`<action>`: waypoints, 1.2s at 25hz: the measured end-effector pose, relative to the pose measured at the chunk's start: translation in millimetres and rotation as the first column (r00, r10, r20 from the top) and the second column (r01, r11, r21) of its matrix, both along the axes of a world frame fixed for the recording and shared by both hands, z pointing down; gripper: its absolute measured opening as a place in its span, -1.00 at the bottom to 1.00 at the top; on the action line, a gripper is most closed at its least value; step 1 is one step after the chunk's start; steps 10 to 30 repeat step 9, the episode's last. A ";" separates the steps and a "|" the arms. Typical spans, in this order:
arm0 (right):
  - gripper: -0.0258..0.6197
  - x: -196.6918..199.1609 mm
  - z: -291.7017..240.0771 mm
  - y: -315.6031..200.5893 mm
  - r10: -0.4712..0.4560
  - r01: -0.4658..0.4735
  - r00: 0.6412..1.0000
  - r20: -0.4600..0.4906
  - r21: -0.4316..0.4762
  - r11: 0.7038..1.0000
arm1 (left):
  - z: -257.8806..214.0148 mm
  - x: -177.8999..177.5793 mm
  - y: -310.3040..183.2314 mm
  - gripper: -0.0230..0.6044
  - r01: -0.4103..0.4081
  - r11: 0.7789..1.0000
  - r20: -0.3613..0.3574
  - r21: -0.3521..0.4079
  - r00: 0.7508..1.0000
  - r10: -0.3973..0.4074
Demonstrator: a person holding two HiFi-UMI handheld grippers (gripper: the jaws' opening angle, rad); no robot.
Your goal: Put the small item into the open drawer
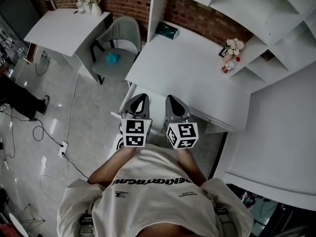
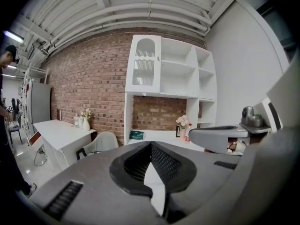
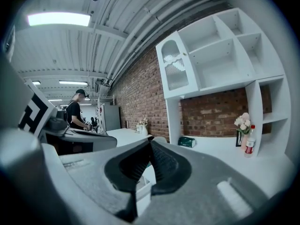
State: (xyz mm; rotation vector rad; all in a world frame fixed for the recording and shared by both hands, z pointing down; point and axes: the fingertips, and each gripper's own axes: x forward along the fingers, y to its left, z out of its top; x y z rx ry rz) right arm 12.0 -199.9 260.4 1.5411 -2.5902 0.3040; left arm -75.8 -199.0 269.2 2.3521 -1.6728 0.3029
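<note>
Head view first: cannot read the upside-down print on the shirt [image 1: 153,191]. Finds left gripper [image 1: 140,100] and right gripper [image 1: 173,101] pinched closed, gripping nothing (side by side over the open drawer [image 1: 157,121]). Spots small green box [image 1: 167,31] at the rear of the desk [image 1: 197,68], well apart from both.

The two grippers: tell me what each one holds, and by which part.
Nothing is held. The left gripper and the right gripper each have their jaws shut together, with nothing between them.

You face a green box [image 1: 167,31] by the brick wall [image 1: 197,19]. A grey chair [image 1: 114,53] stands left, flowers [image 1: 233,46] right.
</note>
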 end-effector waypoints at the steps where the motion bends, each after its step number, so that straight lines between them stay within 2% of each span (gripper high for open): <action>1: -0.92 -1.8 -0.6 -0.7 -0.003 0.003 1.000 0.000 0.002 1.000 | -0.6 -0.7 -0.2 -0.94 0.001 1.000 0.000 0.002 1.000 -0.001; 30: -0.92 -3.3 0.7 -2.2 -0.015 0.015 1.000 -0.002 0.005 1.000 | -3.6 -0.1 0.3 -0.94 0.010 1.000 -0.006 0.019 1.000 -0.010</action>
